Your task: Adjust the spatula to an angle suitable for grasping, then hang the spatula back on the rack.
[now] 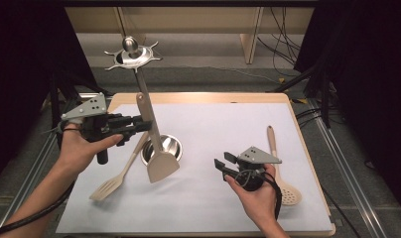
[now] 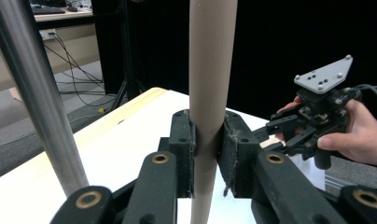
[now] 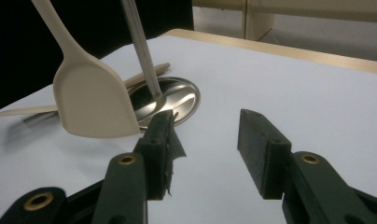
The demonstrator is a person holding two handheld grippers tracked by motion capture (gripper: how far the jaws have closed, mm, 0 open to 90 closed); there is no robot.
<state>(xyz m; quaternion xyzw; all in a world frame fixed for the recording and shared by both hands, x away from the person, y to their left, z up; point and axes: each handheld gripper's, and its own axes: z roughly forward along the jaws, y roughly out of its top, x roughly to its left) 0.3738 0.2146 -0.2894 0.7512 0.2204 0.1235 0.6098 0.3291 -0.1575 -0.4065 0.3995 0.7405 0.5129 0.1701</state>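
My left gripper [image 1: 145,124] [image 2: 208,154] is shut on the handle of a beige solid spatula [image 1: 159,158] [image 2: 210,70] [image 3: 91,102], held upright with its blade hanging just above the table beside the steel utensil stand. The stand has a round base [image 1: 169,145] [image 3: 177,98], a thin pole [image 1: 141,84] [image 2: 32,98] and a hooked ring on top [image 1: 132,54]. My right gripper [image 1: 224,163] [image 3: 205,149] is open over the white mat, empty, at the lower right of the base.
A beige slotted turner [image 1: 116,176] lies on the mat left of the base. A beige slotted spoon [image 1: 284,168] lies near the right edge of the mat [image 1: 213,129]. The wooden table edge [image 1: 307,148] runs just beyond it.
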